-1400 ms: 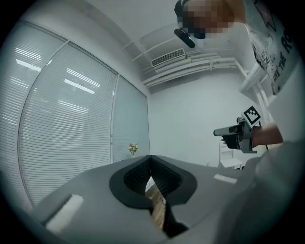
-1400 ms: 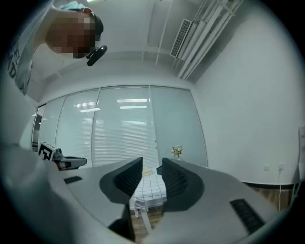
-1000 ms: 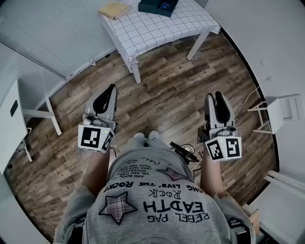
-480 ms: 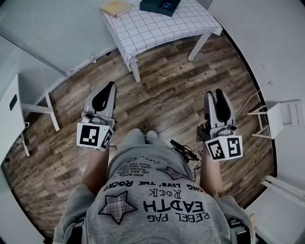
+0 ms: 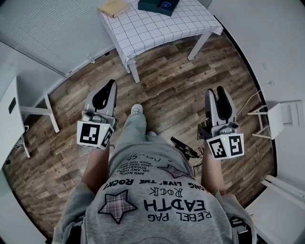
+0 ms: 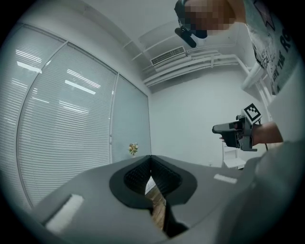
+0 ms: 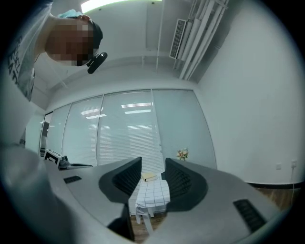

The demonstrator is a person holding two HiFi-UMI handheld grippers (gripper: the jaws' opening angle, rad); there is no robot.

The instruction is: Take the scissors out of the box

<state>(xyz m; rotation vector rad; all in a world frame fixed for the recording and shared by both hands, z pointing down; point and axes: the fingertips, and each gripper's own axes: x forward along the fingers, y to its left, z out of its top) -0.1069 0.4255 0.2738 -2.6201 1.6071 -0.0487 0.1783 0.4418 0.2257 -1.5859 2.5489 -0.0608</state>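
Observation:
A dark box [image 5: 158, 5] lies at the far end of a small table with a checked cloth [image 5: 157, 26]; a faint blue shape shows on top of it, too small to identify. My left gripper [image 5: 112, 85] hangs over the wooden floor well short of the table, its jaws shut on nothing, tips touching [image 6: 151, 159]. Level with it on the right, my right gripper [image 5: 215, 91] is open by a narrow gap, holding nothing. In the right gripper view the table [image 7: 152, 193] shows between the jaws [image 7: 153, 164], far off.
A tan book [image 5: 113, 7] lies on the table's left corner. A white desk [image 5: 12, 119] stands at left, a white stool [image 5: 281, 112] at right. A black device with cables [image 5: 186, 148] lies on the floor by my feet. Blinds and glass walls are behind.
One leg has swung forward, the foot now ahead between the grippers. Both grippers keep about the same place and jaw state.

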